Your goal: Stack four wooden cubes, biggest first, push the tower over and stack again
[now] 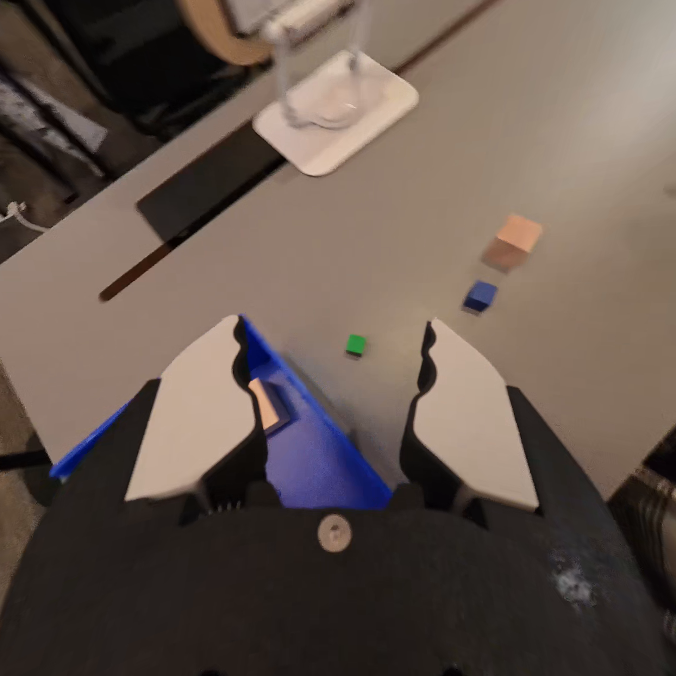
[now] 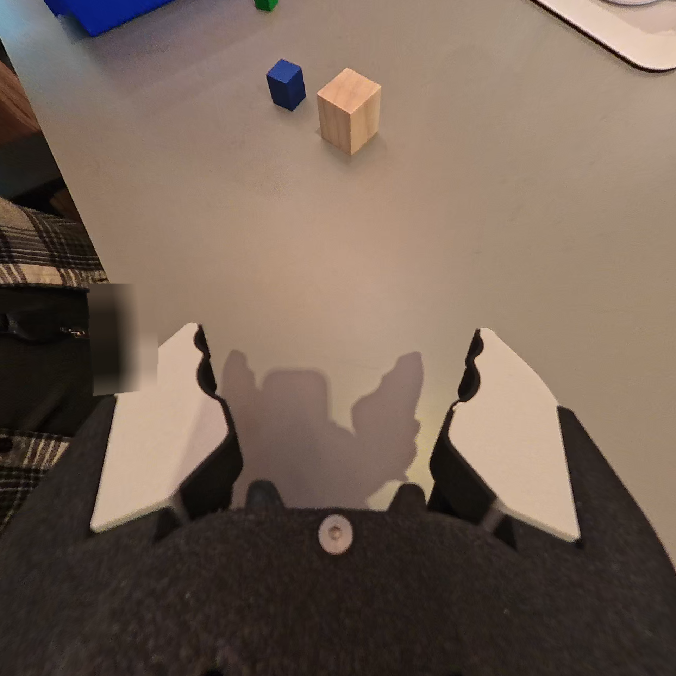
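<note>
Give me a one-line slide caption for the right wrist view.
Open right tool hovers over the grey table, facing the natural wooden cube with the smaller blue cube beside it, apart.

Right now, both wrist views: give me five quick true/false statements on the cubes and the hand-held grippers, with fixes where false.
1. The natural wood cube stands on the grey table with nothing on top of it. True.
2. The blue cube is stacked on the natural wood cube. False: it sits on the table beside it, with a small gap between them.
3. The left hand-held gripper is open and holds nothing. True.
4. The green cube is gripped by the right hand-held gripper. False: it lies free on the table, and that gripper is open and empty.
5. A small pale block lies inside the blue tray. True.
</note>
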